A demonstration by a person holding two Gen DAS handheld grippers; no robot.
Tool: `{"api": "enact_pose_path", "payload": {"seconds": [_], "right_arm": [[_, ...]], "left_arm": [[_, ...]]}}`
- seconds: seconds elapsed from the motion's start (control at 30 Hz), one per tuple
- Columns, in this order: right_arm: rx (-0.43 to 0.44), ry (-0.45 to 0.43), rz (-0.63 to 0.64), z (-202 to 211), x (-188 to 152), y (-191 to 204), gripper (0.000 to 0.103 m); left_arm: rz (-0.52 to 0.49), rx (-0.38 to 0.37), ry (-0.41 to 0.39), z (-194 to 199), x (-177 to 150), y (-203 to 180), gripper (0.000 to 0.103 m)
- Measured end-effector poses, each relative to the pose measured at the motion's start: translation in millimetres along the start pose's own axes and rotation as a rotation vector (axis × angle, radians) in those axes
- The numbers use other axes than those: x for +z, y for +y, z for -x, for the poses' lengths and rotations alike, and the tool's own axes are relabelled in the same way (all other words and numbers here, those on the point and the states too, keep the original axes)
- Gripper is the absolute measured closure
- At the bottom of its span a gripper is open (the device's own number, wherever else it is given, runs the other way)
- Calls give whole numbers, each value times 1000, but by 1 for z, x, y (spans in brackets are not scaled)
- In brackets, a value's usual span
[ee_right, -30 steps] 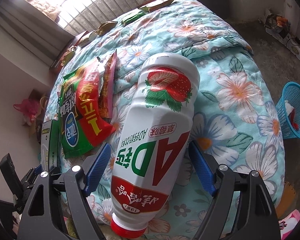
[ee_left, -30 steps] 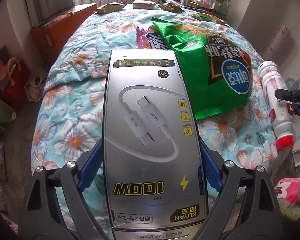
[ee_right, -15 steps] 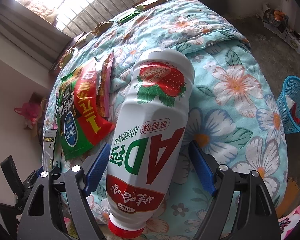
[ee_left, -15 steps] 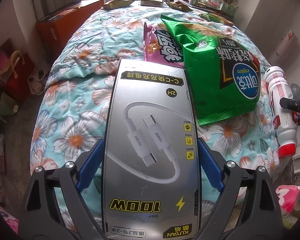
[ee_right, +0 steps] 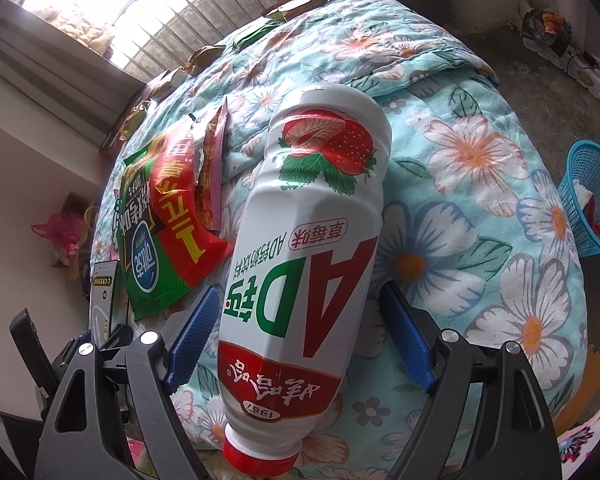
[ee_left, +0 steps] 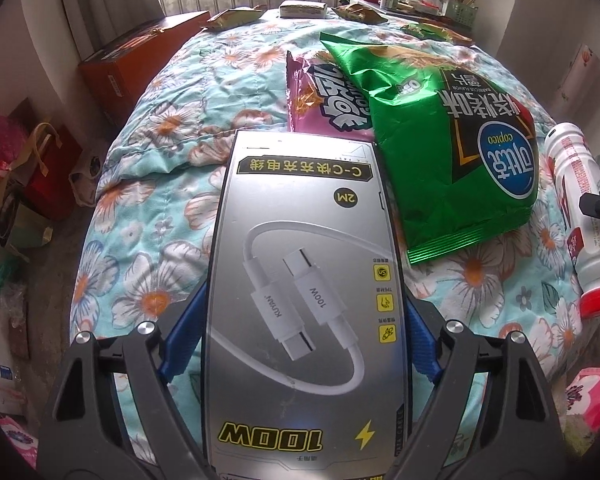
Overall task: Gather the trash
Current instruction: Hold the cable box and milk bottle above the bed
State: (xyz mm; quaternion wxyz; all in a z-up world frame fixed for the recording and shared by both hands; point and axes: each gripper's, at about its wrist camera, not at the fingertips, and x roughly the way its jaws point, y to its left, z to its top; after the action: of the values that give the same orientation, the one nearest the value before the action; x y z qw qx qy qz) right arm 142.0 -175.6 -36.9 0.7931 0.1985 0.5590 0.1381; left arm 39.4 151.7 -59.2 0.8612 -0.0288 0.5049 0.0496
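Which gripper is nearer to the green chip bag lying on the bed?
Left. The left gripper straddles the silver cable box, whose far corner touches the green chip bag. The right gripper straddles the white bottle, across a strip of quilt from the bag.

Open quilt (ee_left: pixel 148 216) left of cable box (ee_left: pixel 304 320). Right side blocked by green chip bag (ee_left: pixel 452 168) overlapping pink wrapper (ee_left: pixel 320 100). Bare quilt right of bottle (ee_right: pixel 304 280), toward blue basket (ee_right: pixel 592 208) on floor.

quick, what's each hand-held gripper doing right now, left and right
Left hand-held gripper: open around the cable box.
Right hand-held gripper: open around the milk bottle, not gripping.
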Motion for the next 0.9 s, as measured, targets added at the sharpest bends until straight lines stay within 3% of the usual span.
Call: {"api": "enact_pose_path", "payload": {"seconds": [0.43,0.9], "right_arm": [[47,-9,-42,3,1,-9,24],[57,-6,-65,3,-2,-12,35]], "left_arm": [[15,15,-18,11,-5,4,23],[20,53,-74,30,-2,8,23]]}}
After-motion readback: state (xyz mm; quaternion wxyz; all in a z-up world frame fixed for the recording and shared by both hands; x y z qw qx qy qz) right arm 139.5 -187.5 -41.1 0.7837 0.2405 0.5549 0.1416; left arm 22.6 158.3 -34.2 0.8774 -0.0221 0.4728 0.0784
